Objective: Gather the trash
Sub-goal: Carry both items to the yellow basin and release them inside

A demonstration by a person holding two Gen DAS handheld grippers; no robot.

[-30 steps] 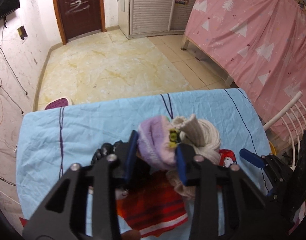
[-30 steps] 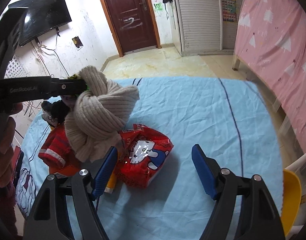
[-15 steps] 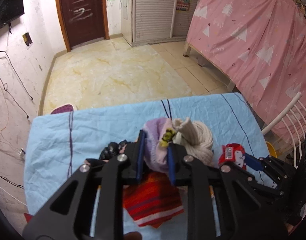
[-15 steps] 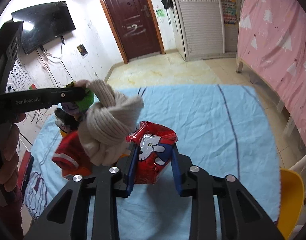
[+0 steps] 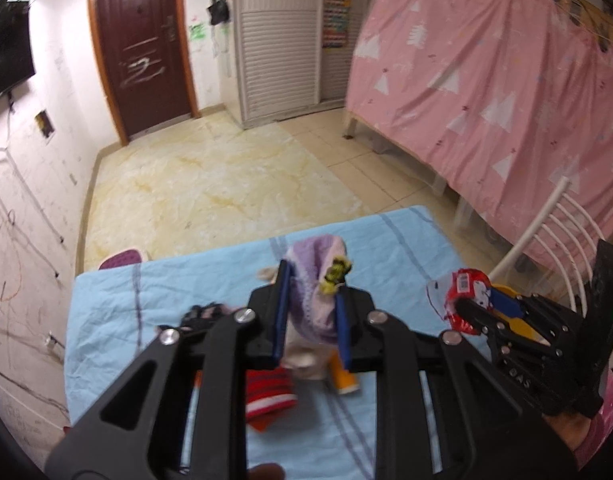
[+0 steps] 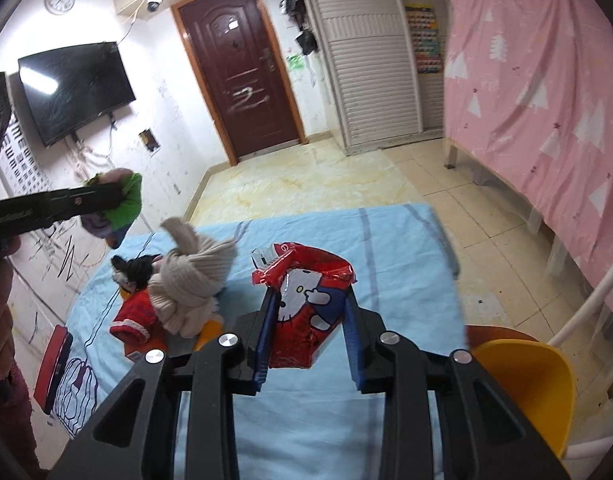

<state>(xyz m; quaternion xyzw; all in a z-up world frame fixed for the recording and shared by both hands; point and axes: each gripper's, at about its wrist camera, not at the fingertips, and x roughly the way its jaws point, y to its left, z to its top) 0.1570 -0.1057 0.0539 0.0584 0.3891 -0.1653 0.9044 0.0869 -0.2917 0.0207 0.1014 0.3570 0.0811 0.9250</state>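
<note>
Wrapper [image 6: 306,312], crinkly red foil, clamped between my right gripper [image 6: 310,340] pads at lower centre, lifted off the blue cloth [image 6: 386,248]. My left gripper [image 5: 312,320] is clamped on a soft lilac knit [image 5: 314,280]. Ribbed beige scarf [image 6: 194,280], knotted, centre left.

wrist views, facing door [image 5: 142,48], sharing table [image 6: 394,240]
</note>
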